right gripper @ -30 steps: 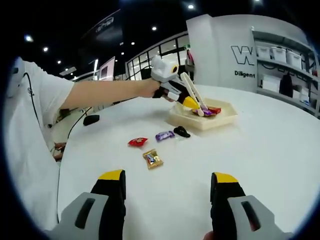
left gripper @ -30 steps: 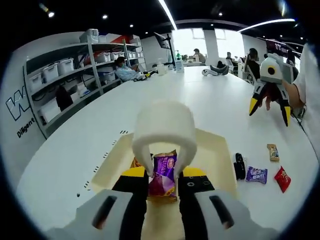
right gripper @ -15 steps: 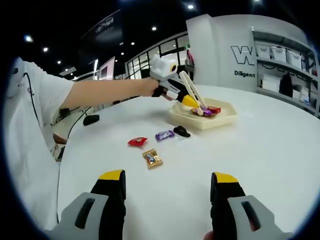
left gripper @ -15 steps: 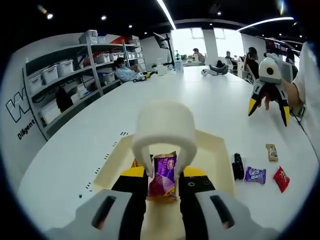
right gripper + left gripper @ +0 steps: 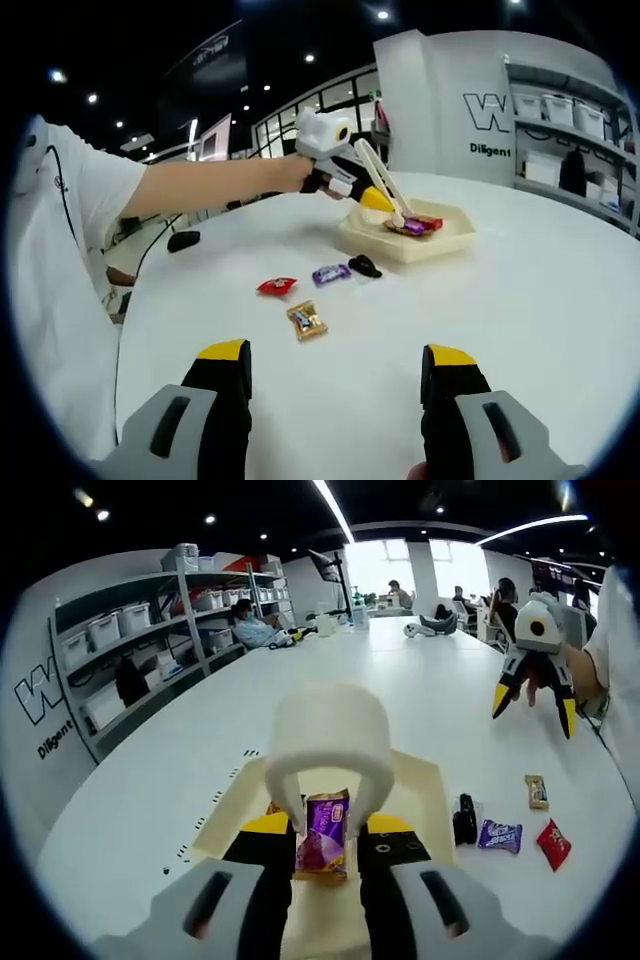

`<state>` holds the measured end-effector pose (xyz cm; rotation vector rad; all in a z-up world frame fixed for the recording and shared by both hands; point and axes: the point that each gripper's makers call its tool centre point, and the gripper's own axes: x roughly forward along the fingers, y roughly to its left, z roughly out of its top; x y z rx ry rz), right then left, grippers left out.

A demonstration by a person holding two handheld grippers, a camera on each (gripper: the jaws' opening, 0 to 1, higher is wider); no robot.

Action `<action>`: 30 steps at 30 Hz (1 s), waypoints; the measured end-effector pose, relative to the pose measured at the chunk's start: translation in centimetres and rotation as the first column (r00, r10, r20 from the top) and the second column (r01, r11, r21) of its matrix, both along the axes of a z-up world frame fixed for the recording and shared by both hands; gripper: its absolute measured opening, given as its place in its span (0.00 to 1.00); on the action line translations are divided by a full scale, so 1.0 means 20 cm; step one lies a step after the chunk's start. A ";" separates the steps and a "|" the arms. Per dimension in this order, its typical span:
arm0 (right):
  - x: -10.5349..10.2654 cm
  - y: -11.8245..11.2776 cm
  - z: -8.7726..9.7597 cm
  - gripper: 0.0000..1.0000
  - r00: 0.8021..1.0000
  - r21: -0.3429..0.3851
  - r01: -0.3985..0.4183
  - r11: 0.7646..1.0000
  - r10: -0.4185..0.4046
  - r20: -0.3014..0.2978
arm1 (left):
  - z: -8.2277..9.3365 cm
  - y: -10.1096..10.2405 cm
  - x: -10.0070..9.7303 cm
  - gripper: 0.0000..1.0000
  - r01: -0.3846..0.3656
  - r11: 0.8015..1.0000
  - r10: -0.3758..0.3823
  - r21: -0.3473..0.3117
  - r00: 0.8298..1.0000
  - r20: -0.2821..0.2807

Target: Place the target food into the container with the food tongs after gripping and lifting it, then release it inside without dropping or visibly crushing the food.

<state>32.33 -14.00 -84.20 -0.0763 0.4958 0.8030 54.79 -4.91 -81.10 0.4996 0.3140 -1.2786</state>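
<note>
A: Where's the purple snack packet (image 5: 326, 832) now?

B: Pinched in the tongs (image 5: 328, 742), which the left gripper (image 5: 325, 852) squeezes between its jaws, right over the tray (image 5: 424, 792). Ease open slowly (no crushing). Right gripper (image 5: 335, 385) idles, jaws wide, above the worktop (image 5: 520, 300).

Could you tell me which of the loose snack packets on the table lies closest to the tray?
The black packet, lying just off the cream tray. The purple wrapped candy sits beside it, farther out; the red packet and gold-brown bar lie farther still.

White table (image 5: 560, 300) – cream tray (image 5: 408, 243), four loose snacks (image 5: 306, 320).
</note>
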 end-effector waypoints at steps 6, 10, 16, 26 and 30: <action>0.00 0.01 0.01 0.66 1.000 -0.001 -0.006 1.000 0.006 0.006 | 0.06 0.02 -0.04 0.23 -0.002 1.000 0.002 -0.021 1.000 0.008; -0.01 0.02 0.02 0.66 1.000 -0.001 -0.010 1.000 0.010 0.009 | 0.09 0.03 -0.08 0.23 -0.008 1.000 0.008 -0.031 1.000 0.009; -0.02 0.03 0.03 0.66 1.000 0.000 -0.015 1.000 0.015 0.016 | 0.12 0.05 -0.17 0.22 -0.014 0.999 0.014 -0.031 1.000 0.013; -0.04 0.03 0.04 0.66 0.999 -0.002 -0.022 1.000 0.022 0.023 | 0.17 0.10 -0.30 0.22 -0.034 0.997 0.034 -0.064 0.999 0.003; -0.05 0.04 0.04 0.66 0.999 -0.002 -0.026 1.000 0.026 0.024 | 0.18 0.11 -0.35 0.22 -0.046 0.997 0.045 -0.069 0.999 -0.006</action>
